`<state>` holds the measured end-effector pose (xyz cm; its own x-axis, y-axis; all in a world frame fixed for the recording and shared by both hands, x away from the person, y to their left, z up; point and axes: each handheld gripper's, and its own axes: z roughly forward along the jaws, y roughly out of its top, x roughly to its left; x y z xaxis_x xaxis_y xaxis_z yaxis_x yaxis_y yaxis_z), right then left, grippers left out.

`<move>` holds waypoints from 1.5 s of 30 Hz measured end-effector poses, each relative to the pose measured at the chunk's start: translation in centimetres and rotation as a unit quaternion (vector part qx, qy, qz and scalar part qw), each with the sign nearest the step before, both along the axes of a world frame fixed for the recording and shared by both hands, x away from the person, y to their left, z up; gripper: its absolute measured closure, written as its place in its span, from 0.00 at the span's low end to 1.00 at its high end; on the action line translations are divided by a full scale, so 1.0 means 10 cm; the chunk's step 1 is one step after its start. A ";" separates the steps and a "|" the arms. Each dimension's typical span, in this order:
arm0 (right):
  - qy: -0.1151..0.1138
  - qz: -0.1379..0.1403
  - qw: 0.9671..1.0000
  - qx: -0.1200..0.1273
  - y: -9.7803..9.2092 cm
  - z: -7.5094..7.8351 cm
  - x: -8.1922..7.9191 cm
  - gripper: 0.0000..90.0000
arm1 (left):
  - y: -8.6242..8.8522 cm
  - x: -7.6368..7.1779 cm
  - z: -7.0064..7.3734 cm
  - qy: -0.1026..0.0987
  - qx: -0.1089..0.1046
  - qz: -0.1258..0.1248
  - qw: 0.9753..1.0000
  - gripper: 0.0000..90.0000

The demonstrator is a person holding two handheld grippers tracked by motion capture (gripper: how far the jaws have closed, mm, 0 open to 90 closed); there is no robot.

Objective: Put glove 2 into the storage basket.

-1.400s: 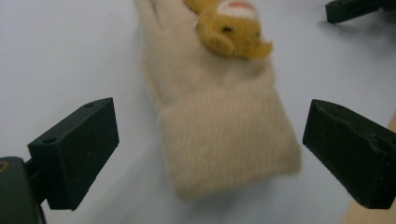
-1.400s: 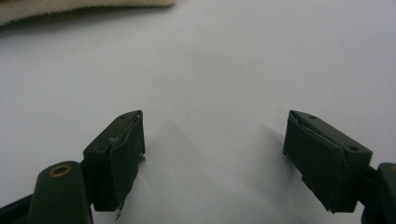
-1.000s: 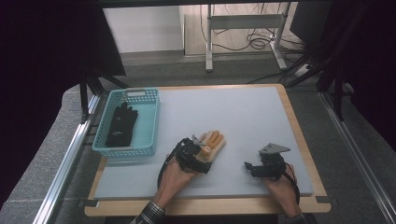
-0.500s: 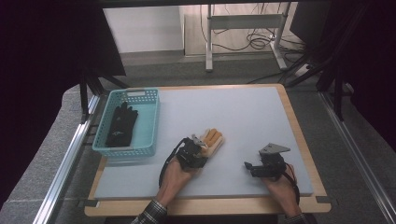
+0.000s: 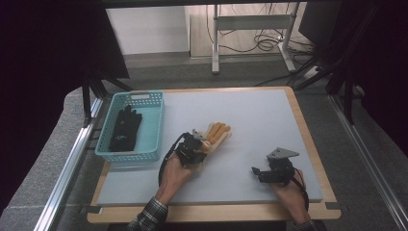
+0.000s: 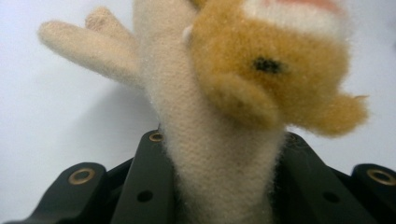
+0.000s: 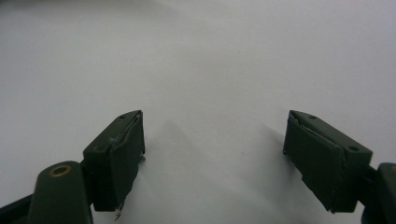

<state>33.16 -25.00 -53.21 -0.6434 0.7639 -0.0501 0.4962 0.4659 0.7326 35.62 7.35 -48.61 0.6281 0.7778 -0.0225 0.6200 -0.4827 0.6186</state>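
Note:
A fuzzy cream and tan glove (image 5: 217,134) lies on the white table top near the middle. My left gripper (image 5: 198,147) is shut on its cuff end; in the left gripper view the cream fabric (image 6: 219,168) is squeezed between the two black jaws, with the tan fingers spreading out above. My right gripper (image 5: 257,172) rests low over the table at the front right. Its jaws stand wide apart over bare white surface, with the gripper (image 7: 212,158) holding nothing. A black glove (image 5: 125,127) lies inside the teal basket (image 5: 156,120) at the left.
The white board (image 5: 260,115) sits on a wooden table with a raised rim. Dark metal frame legs and rails stand at both sides. A white desk frame with cables (image 5: 255,29) stands on the floor behind.
My left gripper with the fuzzy glove has shifted slightly; the right gripper has stayed put.

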 end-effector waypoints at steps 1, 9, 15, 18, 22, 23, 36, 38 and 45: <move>0.000 0.000 1.000 0.000 0.00 0.00 0.00 0.22 | 0.03 0.01 0.04 -0.003 0.002 0.004 1.000 0.80; 0.000 0.000 1.000 0.000 0.00 0.00 0.00 0.22 | 0.32 0.16 0.37 -0.021 0.012 0.044 0.999 0.79; 0.000 0.000 1.000 0.000 0.00 0.00 0.00 0.22 | 0.66 0.29 0.62 -0.030 0.027 0.096 0.995 0.79; 0.000 0.000 1.000 0.000 0.00 0.00 0.00 0.22 | 0.87 0.36 0.69 -0.030 0.033 0.129 0.991 0.78; 0.000 0.000 1.000 0.000 0.00 0.00 0.00 0.22 | 1.17 0.45 0.73 -0.025 0.039 0.174 0.984 0.78; 0.000 0.000 1.000 0.000 0.00 0.00 0.00 0.22 | 1.25 0.47 0.73 -0.023 0.044 0.185 0.982 0.78; 0.000 0.000 1.000 0.000 0.00 0.00 0.00 0.22 | 1.82 0.75 0.43 0.042 0.066 0.255 0.964 0.77; 0.000 0.000 1.000 0.001 0.00 0.00 0.00 0.22 | 1.82 0.81 0.34 0.055 0.070 0.256 0.963 0.76; 0.000 0.000 1.000 0.000 0.00 0.00 0.00 0.22 | 1.75 1.03 0.04 0.100 0.090 0.256 0.957 0.75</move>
